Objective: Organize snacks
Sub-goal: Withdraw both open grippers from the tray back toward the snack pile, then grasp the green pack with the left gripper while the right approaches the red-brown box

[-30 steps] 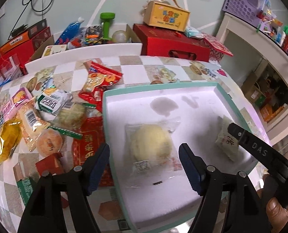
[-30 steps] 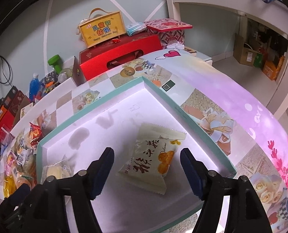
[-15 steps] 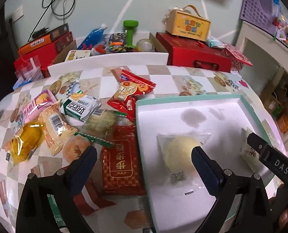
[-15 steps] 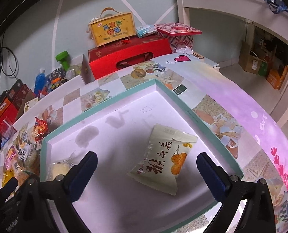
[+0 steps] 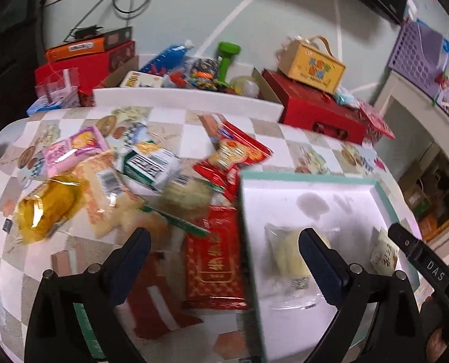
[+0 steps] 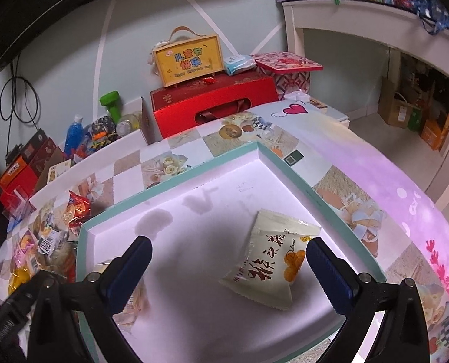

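A white tray with a teal rim (image 6: pixel 285 163) holds two snacks. One is a cream packet with black characters (image 6: pixel 272 266); the other is a clear-wrapped yellow bun (image 5: pixel 285 257). My right gripper (image 6: pixel 229 260) hangs open above the tray, with the cream packet lying loose near its right finger. My left gripper (image 5: pixel 224 254) is open too and straddles the tray's left rim (image 5: pixel 245 227). A red-and-gold packet (image 5: pixel 213 254) lies between its fingers, untouched. Left of the tray are several loose snacks, among them a yellow packet (image 5: pixel 42 208), a pink packet (image 5: pixel 73 151) and a green-white packet (image 5: pixel 151 166).
Behind the table stand a red gift box (image 6: pixel 212 106), a yellow box with a handle (image 6: pixel 188 60) and a green dumbbell (image 5: pixel 227 57). A white shelf unit (image 6: pixel 375 24) with a purple basket (image 5: pixel 418 51) is on the right. The right gripper's arm (image 5: pixel 421 266) crosses the left wrist view.
Both grippers' jaws have widened from about half open to fully open. The left gripper has swung left from over the bun to the tray's left rim. The right gripper has stayed over its packet.
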